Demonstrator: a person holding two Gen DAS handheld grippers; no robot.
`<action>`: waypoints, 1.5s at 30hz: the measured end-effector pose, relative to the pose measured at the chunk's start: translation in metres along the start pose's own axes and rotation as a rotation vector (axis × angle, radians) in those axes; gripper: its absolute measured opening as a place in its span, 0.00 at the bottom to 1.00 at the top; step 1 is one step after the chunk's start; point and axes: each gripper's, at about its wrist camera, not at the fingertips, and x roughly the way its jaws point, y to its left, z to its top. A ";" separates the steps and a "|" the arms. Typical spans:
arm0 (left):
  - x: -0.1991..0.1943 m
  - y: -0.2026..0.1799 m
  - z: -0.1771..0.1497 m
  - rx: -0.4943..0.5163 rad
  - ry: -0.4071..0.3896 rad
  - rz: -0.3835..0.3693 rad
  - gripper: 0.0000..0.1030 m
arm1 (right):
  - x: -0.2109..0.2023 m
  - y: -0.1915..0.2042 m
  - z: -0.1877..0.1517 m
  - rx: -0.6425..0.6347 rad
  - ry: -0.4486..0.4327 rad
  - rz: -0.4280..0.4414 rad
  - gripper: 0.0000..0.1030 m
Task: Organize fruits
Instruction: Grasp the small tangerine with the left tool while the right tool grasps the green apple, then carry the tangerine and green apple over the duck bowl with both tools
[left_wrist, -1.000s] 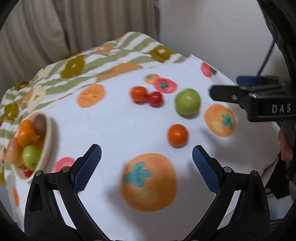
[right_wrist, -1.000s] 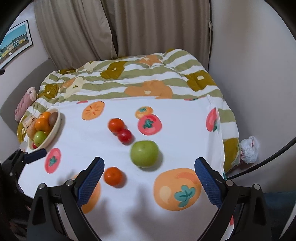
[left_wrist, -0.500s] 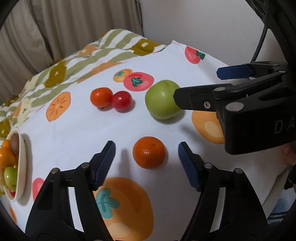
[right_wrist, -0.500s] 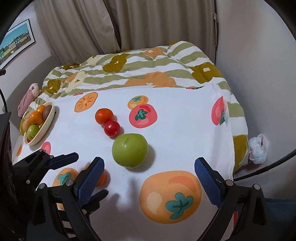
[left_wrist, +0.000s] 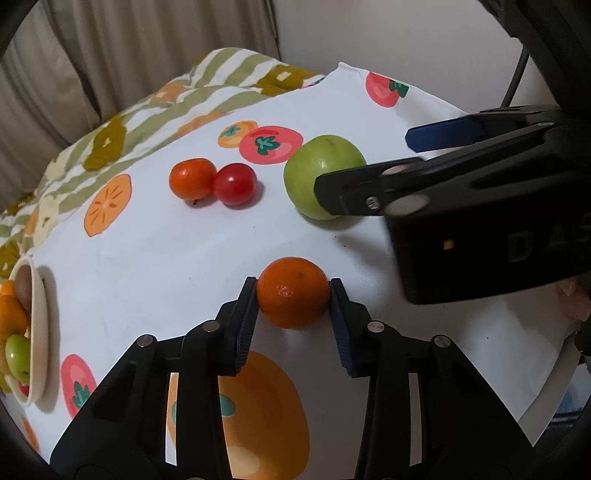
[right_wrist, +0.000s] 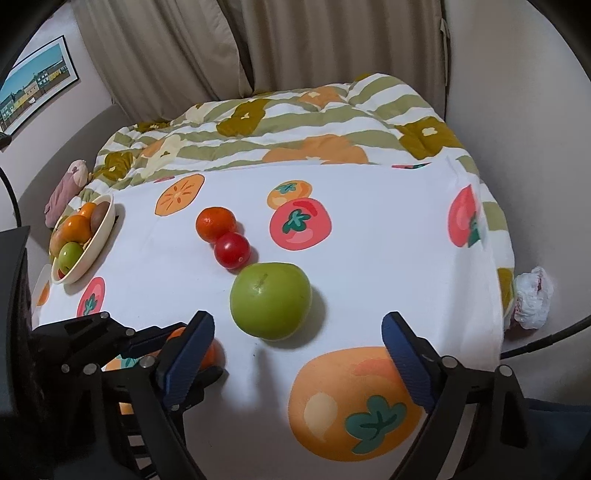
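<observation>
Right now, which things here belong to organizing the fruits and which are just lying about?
Belongs to the job:
orange
green apple
red tomato
orange-red fruit
fruit bowl

Just lying about:
crumpled bag
pink plush
framed picture

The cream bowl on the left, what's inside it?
The bowl holds orange fruits, a green apple and a brownish fruit. Whatever lies beneath them is covered.

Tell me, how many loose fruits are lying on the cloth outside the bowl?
4: an orange in the left hand-held gripper, a green apple beyond it, and a touching tangerine and red tomato farther back.
</observation>
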 end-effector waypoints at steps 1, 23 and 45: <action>0.000 0.000 0.000 -0.002 0.001 0.001 0.41 | 0.002 0.000 0.000 0.000 0.005 0.001 0.88; -0.009 0.035 -0.017 -0.087 0.042 0.073 0.40 | 0.026 0.010 0.008 0.006 0.046 0.057 0.60; -0.064 0.089 -0.019 -0.219 0.001 0.129 0.40 | -0.006 0.041 0.023 -0.016 -0.001 0.080 0.48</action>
